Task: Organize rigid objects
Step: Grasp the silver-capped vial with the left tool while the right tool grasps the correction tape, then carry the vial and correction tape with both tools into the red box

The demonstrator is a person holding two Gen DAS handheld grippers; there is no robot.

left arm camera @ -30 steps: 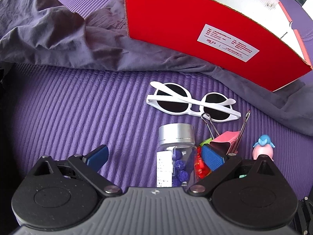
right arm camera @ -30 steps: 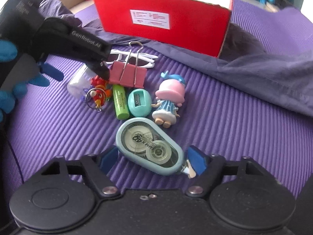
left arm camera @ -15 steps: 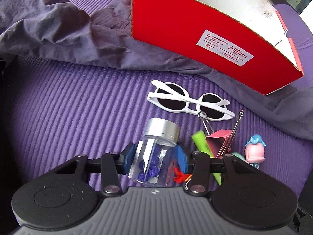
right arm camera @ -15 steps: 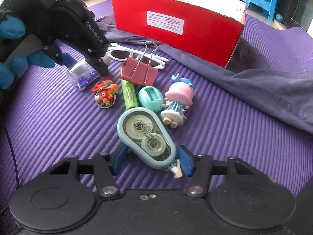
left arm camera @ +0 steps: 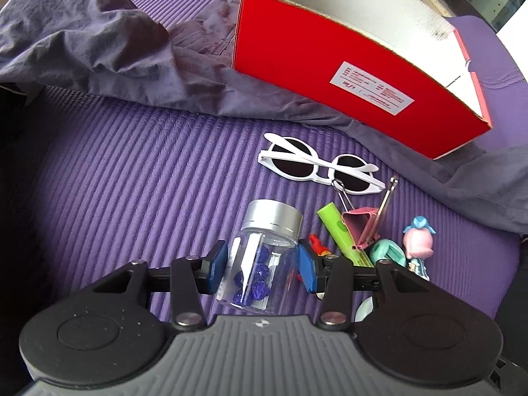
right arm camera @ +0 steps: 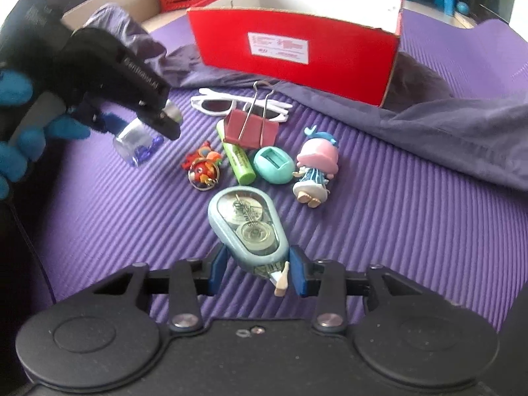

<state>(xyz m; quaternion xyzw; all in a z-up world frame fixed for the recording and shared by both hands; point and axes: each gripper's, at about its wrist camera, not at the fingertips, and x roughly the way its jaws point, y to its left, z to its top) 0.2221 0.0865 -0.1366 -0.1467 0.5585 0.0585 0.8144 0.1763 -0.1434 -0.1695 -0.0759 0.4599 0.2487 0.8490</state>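
Since 1 second ago both grippers closed — left gripper (left arm camera: 262, 269) now pinches the jar (left arm camera: 264, 257); right gripper (right arm camera: 255, 272), jaws closing, clamps the tape dispenser (right arm camera: 246, 227) — 2 items ready for the red box (right arm camera: 297, 52).

Ahead of the fingers, one red box (right arm camera: 297, 46), one pair of white sunglasses (left arm camera: 316, 168), one pink binder clip (right arm camera: 250, 128), one green highlighter (right arm camera: 239, 161) and two figurines (one pink-hatted (right arm camera: 315, 171), one orange (right arm camera: 202, 166)) are counted. Between fingers: one jar (left arm camera: 260, 260), one tape dispenser (right arm camera: 247, 227).

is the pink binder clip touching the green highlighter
Touching. The right wrist view shows the binder clip lying across the top end of the green highlighter, overlapping it with no gap between them.
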